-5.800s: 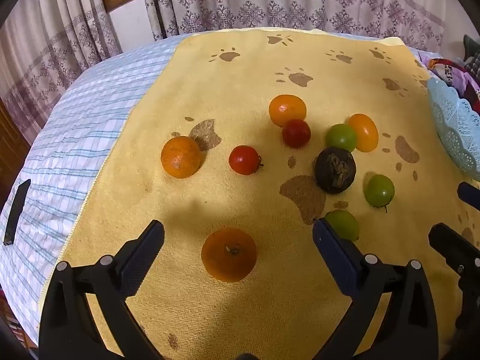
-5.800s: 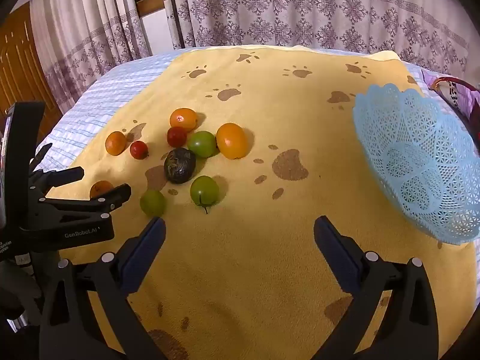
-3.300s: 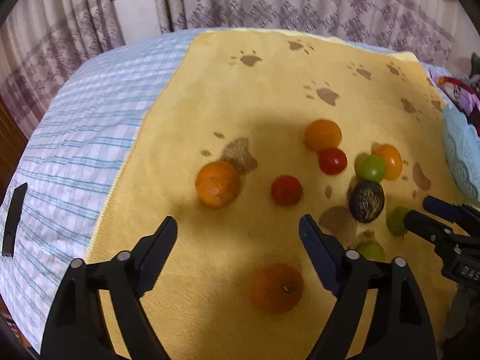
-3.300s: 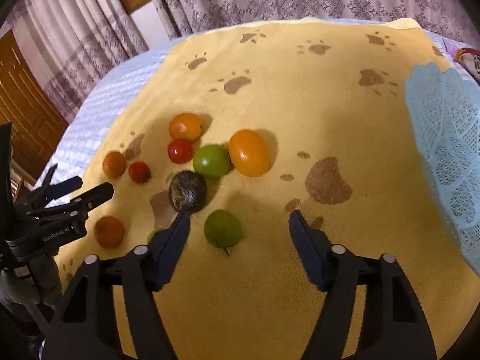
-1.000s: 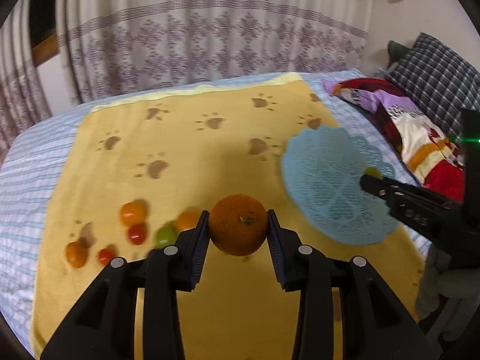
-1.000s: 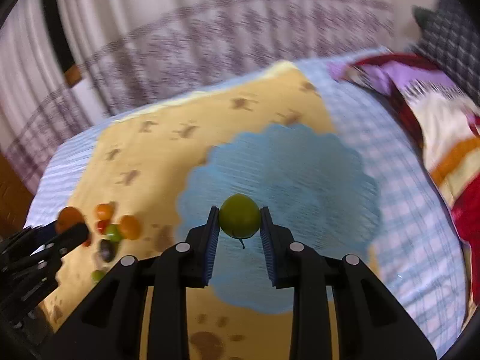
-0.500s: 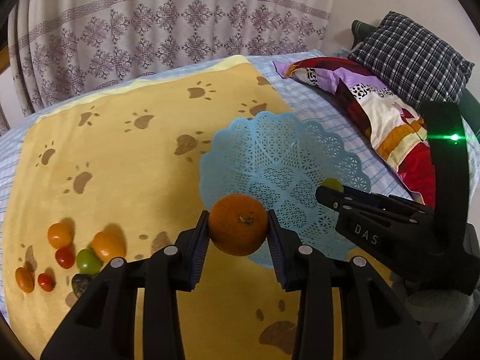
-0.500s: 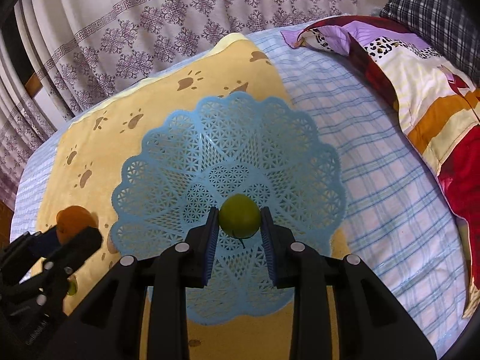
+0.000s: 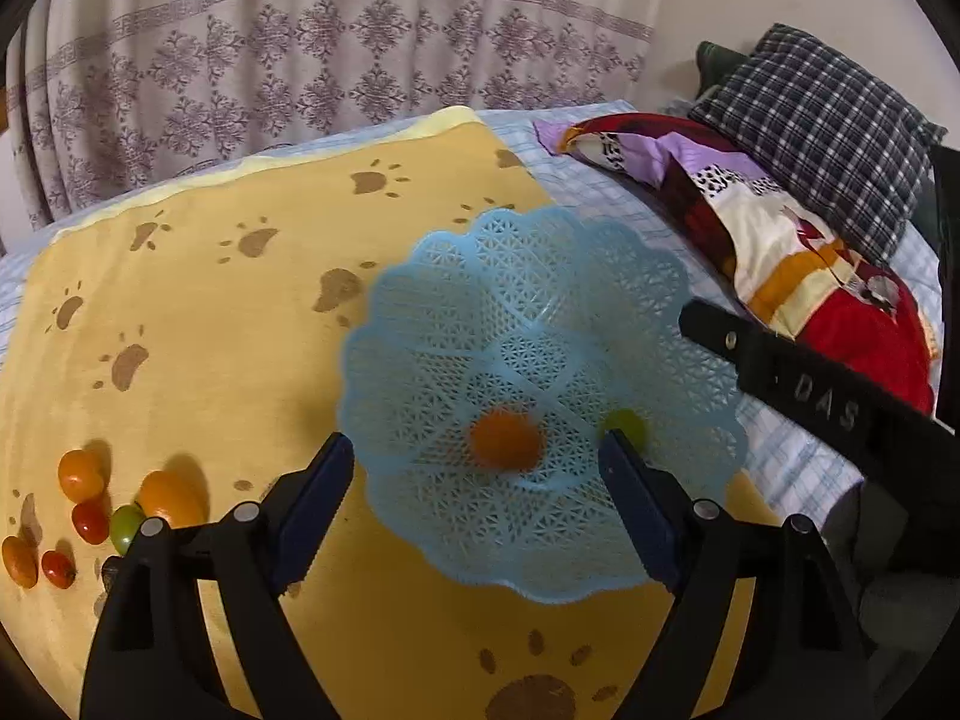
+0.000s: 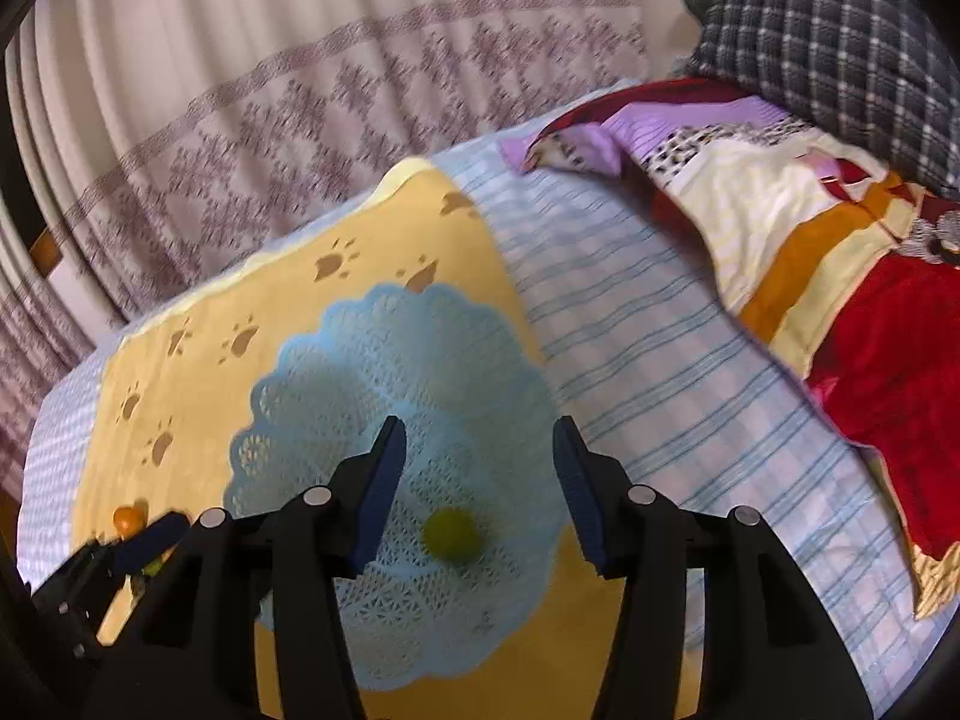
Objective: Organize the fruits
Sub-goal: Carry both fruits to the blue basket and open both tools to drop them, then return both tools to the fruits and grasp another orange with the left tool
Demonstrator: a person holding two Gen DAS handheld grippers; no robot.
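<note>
Fruits are split between two spots: an orange [image 9: 506, 439] and a green fruit [image 9: 626, 425] lie in the blue basket [image 9: 420, 312], while the rest [image 9: 96, 510] sit grouped near the left edge of the yellow towel [image 9: 240, 324] on the bed. Our left claw [image 9: 474, 510] and right claw [image 10: 477, 486] both hover spread apart and empty above the basket. We judge the left one nearer the remaining group. Curtains [image 9: 300, 72] hang behind; pillows [image 9: 810, 138] lie right.
</note>
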